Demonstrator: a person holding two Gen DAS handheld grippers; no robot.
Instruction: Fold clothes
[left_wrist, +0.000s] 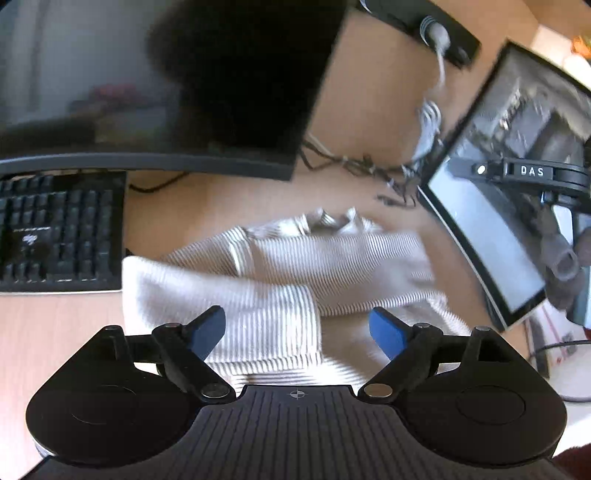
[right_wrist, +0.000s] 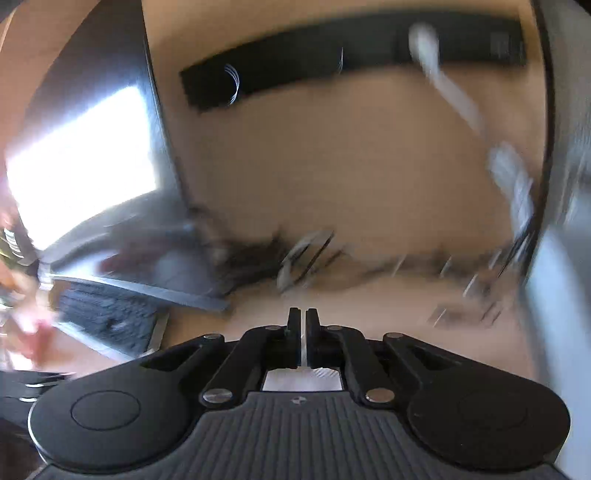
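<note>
Lying half-folded on light wooden tabletop (left_wrist: 192, 206): cream-and-grey striped knit garment (left_wrist: 295, 266), one striped sleeve crossing body, likely laid over for the fold. Hovering just above near hem: left hand-held gripper (left_wrist: 297, 328), blue pads spread wide, gripping nothing. Showing right hand-held gripper (right_wrist: 303, 325) pinched nearly closed on thin pale strip, probably garment fabric; too blurred for certainty.

One legible marking found: the white capital letters "DAS" on a black band (left_wrist: 532, 171) of a device at the right edge of the left wrist view. A pale mark on the black keyboard (left_wrist: 61, 236) is too blurred to read. The right wrist view is motion-blurred; no text can be read there.
</note>
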